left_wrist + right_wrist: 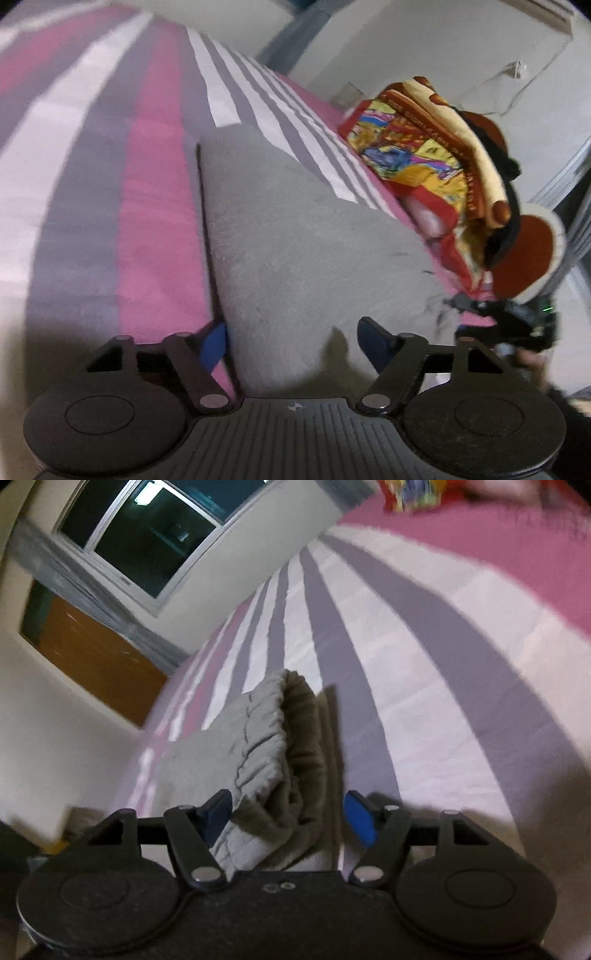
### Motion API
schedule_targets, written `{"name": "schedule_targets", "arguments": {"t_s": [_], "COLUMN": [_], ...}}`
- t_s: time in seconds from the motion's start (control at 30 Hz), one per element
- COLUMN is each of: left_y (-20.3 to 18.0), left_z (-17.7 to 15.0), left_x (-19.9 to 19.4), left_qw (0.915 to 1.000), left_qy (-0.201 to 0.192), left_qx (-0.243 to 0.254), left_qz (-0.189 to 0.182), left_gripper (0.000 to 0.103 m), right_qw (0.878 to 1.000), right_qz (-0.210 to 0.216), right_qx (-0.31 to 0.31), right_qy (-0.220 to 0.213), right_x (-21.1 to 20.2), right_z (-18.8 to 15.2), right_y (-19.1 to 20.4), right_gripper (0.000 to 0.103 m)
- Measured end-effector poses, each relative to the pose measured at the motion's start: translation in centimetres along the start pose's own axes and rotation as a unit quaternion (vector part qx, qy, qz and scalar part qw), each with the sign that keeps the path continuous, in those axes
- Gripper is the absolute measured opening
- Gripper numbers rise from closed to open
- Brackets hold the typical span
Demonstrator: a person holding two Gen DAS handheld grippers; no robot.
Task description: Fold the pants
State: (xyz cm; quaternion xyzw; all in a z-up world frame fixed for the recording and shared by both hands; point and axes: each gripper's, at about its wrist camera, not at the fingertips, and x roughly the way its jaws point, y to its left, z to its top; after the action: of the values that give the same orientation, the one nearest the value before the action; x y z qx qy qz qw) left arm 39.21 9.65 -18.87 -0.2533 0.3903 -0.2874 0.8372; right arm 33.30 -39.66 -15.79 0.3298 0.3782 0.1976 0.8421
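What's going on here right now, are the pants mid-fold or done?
Mid-fold, it seems. A person holds two grippers over grey pants lying on a striped pink, grey and white bedsheet. The left gripper straddles one edge of the fabric; the right gripper straddles the elastic waistband end. Both sets of fingers are apart, pads not clearly pressing. A colourful blanket pile sits beyond.

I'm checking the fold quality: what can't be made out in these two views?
- Grey fleece pants: near end hidden behind the left gripper, left wrist view.
- Elastic waistband: near part hidden behind the right gripper.
- Colourful blanket pile: cut off, blurred, right wrist view.
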Motion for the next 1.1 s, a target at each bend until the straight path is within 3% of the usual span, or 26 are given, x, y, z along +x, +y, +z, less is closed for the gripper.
{"name": "schedule_targets", "arguments": {"t_s": [0.17,0.27,0.5,0.63,0.83,0.97,1.1], "left_y": [3.8,5.0,5.3,5.9,4.9,4.3,2.8], "left_z": [0.7,0.8,1.5,1.5,1.7,2.4,2.8], "left_x": [1.7,3.2,6.9,6.8,6.6,6.9,6.3], "left_qw": [0.994,0.988,0.9744,0.9647,0.977,0.9844,0.9926], "left_qy": [0.021,0.033,0.042,0.036,0.04,0.044,0.036], "left_qx": [-0.063,-0.082,-0.094,-0.11,-0.078,-0.06,-0.025], "left_qz": [-0.087,-0.127,-0.2,-0.237,-0.194,-0.16,-0.113], "left_gripper": [0.054,0.048,0.046,0.046,0.045,0.031,0.027], "right_qw": [0.994,0.99,0.982,0.977,0.976,0.98,0.981], "right_qz": [0.083,0.102,0.14,0.144,0.15,0.135,0.116], "right_qx": [0.031,0.02,-0.001,-0.029,-0.01,-0.015,-0.029], "right_qy": [0.064,0.092,0.13,0.154,0.158,0.147,0.155], "right_x": [2.5,3.7,6.6,8.5,6.6,7.5,8.2], "right_z": [1.5,2.2,3.8,4.1,4.5,4.1,3.9], "right_y": [-3.0,-3.3,-2.4,-1.1,-2.5,-2.0,-0.5], "right_gripper": [0.067,0.066,0.066,0.066,0.056,0.045,0.042]}}
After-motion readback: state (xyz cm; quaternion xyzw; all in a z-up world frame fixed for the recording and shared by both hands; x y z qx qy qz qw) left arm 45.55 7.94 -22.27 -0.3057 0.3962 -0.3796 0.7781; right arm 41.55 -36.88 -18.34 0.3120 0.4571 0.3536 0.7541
